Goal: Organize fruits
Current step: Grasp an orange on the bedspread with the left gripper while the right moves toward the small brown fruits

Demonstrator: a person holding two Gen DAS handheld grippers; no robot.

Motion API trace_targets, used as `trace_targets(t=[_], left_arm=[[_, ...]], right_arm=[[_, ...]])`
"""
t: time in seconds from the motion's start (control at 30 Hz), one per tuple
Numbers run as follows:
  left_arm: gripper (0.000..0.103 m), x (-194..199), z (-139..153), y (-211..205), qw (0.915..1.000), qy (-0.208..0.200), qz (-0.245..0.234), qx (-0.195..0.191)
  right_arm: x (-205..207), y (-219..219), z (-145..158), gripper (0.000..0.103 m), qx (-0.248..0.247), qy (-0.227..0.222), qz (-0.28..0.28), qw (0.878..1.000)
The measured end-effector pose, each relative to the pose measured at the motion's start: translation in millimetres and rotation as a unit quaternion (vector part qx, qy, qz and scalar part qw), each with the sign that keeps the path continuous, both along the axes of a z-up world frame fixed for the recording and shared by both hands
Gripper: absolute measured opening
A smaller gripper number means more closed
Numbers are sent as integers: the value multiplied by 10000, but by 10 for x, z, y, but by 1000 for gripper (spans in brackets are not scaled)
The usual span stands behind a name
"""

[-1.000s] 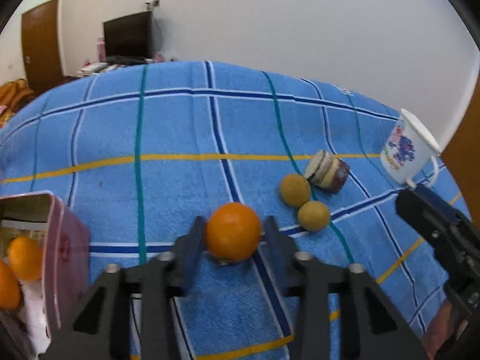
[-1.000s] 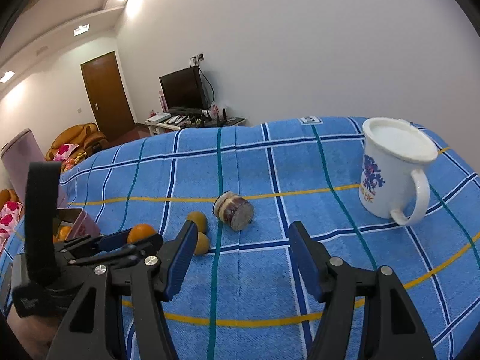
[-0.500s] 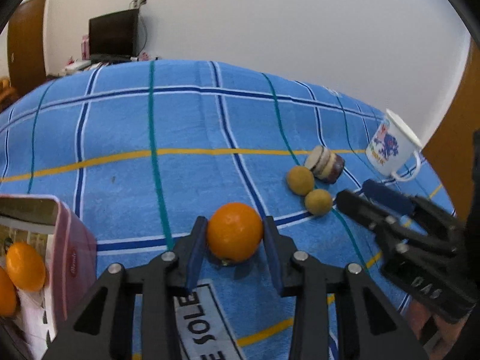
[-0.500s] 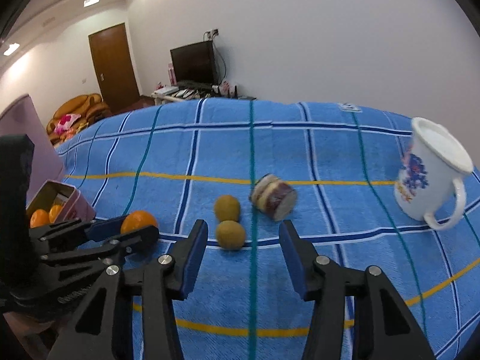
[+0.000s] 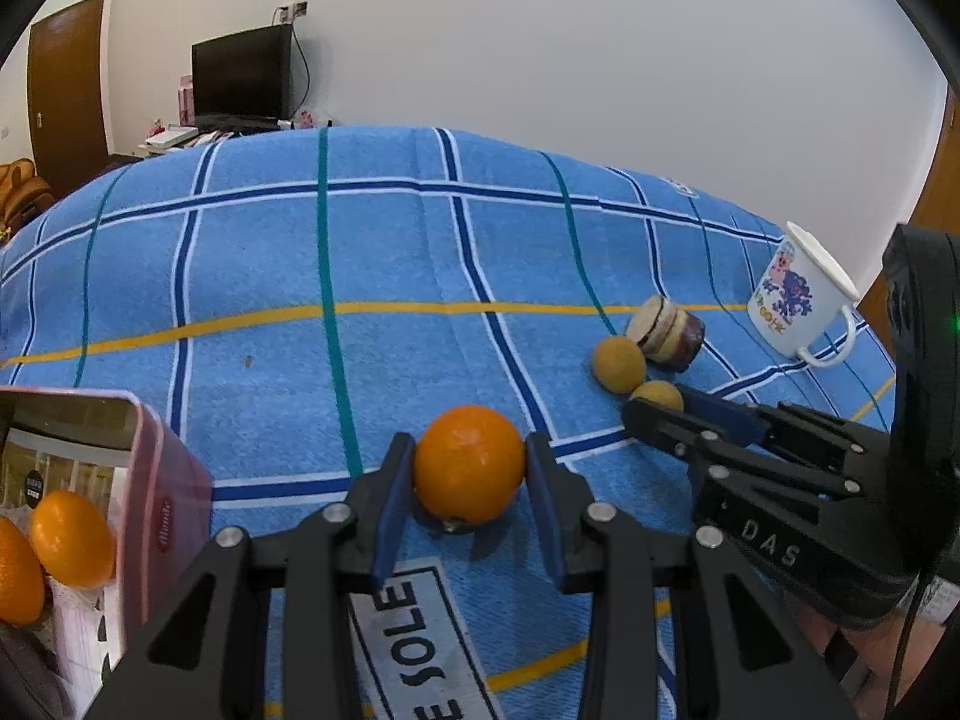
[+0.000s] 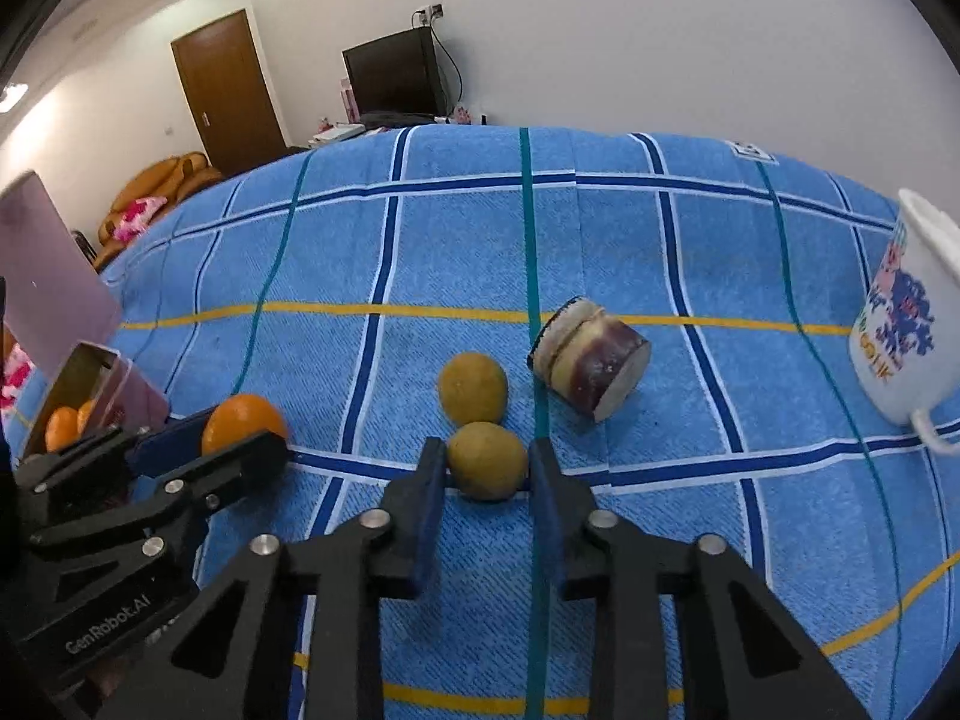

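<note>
We hold the orange [image 5: 468, 471] pinched in our left tool [image 5: 469, 483], its pads against the fruit's two sides at the widest part, just above the blue checked cloth [image 5: 384, 252] that covers the counter. Our right tool [image 6: 487, 468] has come to its tightest, with the nearer brown fruit [image 6: 487, 459] between the pads and both appearing to touch it. A second brown fruit [image 6: 473, 387] lies just behind, touching or nearly so, beside a short cut piece of purple cane [image 6: 591, 363]. The pink tin [image 5: 162, 516] at our left already has two oranges [image 5: 72, 531] inside.

We judge the orange firm but slightly yielding, with a waxy peel that could slip, so a hold across its middle suits it. The small brown fruit looks light, thin-shelled and easy to crack; it wants a gentle squeeze across its widest girth, and it may roll.
</note>
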State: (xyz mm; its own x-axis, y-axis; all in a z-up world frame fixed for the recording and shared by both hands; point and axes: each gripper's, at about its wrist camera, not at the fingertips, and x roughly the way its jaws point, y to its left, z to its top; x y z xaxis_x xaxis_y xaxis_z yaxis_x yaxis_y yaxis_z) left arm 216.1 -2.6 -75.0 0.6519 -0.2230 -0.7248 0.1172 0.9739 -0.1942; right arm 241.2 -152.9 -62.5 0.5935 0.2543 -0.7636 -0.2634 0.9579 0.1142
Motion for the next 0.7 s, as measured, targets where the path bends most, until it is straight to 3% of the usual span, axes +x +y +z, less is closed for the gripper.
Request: trace_targets(t=[0.3,0.7], left_arm=[[39,-126,115,-41,9987,-439,82,252],[39,-322,268,-182,9909,-1120,57,746]], right_arm=[[-193,-128,104,29,183,-309,109,9993],[-554,-109,310,29,237,-1182,336,9921]])
